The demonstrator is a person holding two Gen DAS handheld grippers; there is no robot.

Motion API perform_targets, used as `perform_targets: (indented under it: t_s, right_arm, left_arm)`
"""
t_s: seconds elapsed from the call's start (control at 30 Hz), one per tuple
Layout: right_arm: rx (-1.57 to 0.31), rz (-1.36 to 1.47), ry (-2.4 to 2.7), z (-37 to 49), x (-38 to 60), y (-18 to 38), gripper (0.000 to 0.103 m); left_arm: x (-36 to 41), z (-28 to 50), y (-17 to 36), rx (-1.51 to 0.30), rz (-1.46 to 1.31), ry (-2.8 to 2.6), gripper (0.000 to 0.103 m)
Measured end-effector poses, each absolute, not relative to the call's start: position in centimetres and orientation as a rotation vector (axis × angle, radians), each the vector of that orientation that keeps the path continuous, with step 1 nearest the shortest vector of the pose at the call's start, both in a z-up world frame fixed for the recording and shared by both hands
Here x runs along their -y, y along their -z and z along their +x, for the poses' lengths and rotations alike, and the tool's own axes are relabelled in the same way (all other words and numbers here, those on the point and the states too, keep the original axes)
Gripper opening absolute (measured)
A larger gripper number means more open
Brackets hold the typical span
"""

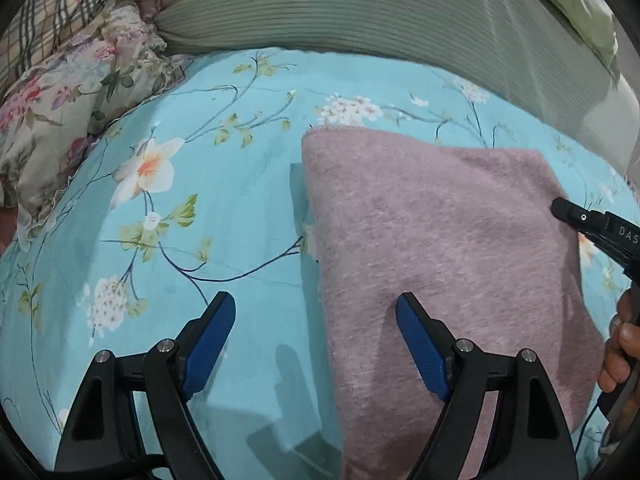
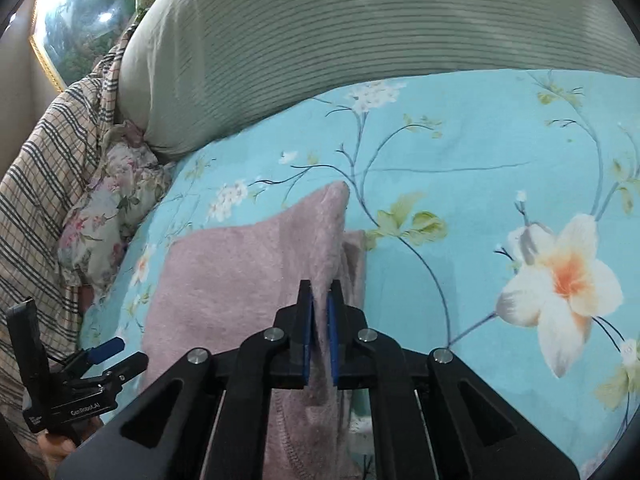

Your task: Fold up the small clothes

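Note:
A small mauve knit garment [image 1: 440, 240] lies on the blue floral bedsheet [image 1: 180, 200]. In the left wrist view my left gripper [image 1: 316, 312] is open and empty; its right finger hovers over the garment's near left part, its left finger over the sheet. In the right wrist view my right gripper [image 2: 320, 304] is shut on the garment's right edge [image 2: 320, 240], which is pinched into a raised ridge between the blue pads. The right gripper also shows at the right edge of the left wrist view [image 1: 560, 208]. The left gripper appears at lower left in the right wrist view [image 2: 116, 356].
A green ribbed pillow [image 1: 360, 12] lies along the far side. A floral pillow [image 1: 68, 112] and plaid fabric [image 1: 52, 12] are bunched at the far left. A framed picture [image 2: 80, 12] hangs on the wall behind.

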State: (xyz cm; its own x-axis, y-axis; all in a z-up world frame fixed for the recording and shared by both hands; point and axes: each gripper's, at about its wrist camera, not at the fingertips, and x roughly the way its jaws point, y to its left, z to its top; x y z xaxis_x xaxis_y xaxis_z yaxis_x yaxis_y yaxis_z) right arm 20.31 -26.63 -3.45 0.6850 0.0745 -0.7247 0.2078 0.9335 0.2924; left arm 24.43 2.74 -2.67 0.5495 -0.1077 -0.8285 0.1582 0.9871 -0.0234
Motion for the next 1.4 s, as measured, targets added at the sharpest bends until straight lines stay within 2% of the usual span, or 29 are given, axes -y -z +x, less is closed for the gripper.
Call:
perform_targets:
  t_s: [0.13, 0.23, 0.33, 0.4, 0.43, 0.5, 0.63, 0.87, 1.1, 1.4]
  right_arm:
    - [-0.871, 0.415, 0.08, 21.0, 27.8, 5.3, 0.01]
    - [-0.86, 0.433, 0.081, 20.2, 27.9, 3.6, 0.019]
    - [-0.83, 0.416, 0.063, 18.1, 27.0, 1.9, 0.022]
    - [-0.819, 0.399, 0.038, 16.3, 25.9, 1.0, 0.032]
    - [-0.815, 0.391, 0.026, 15.5, 25.4, 0.8, 0.043]
    - [-0.808, 0.357, -0.003, 13.4, 23.8, 0.4, 0.055]
    - [-0.834, 0.288, -0.051, 10.1, 21.1, 0.5, 0.06]
    - [-0.883, 0.172, -0.109, 4.5, 17.7, 1.7, 0.076]
    - [-0.949, 0.105, -0.121, 0.8, 16.4, 3.4, 0.079]
    - [-0.944, 0.079, -0.132, -0.6, 15.9, 3.0, 0.079]
  left_arm:
    - [-2.7, 24.8, 3.7, -0.978, 0.064, 0.15, 0.09]
    - [-3.3, 24.8, 3.5, -0.991, 0.041, 0.147, 0.091]
    - [-3.4, 24.1, 2.9, -1.0, 0.044, 0.13, 0.091]
    - [-3.5, 23.2, 2.4, -0.994, 0.06, 0.113, 0.091]
    - [-3.5, 22.7, 2.3, -0.992, 0.068, 0.111, 0.092]
    - [-3.5, 21.3, 2.0, -0.989, 0.092, 0.117, 0.092]
    - [-3.6, 17.6, 1.8, -0.98, 0.155, 0.099, 0.093]
    - [-4.5, 12.1, 2.6, -1.004, 0.214, 0.088, 0.093]
    - [-5.4, 8.0, 2.2, -0.994, 0.211, 0.102, 0.093]
    - [-5.9, 5.5, 1.2, -0.963, 0.197, 0.14, 0.093]
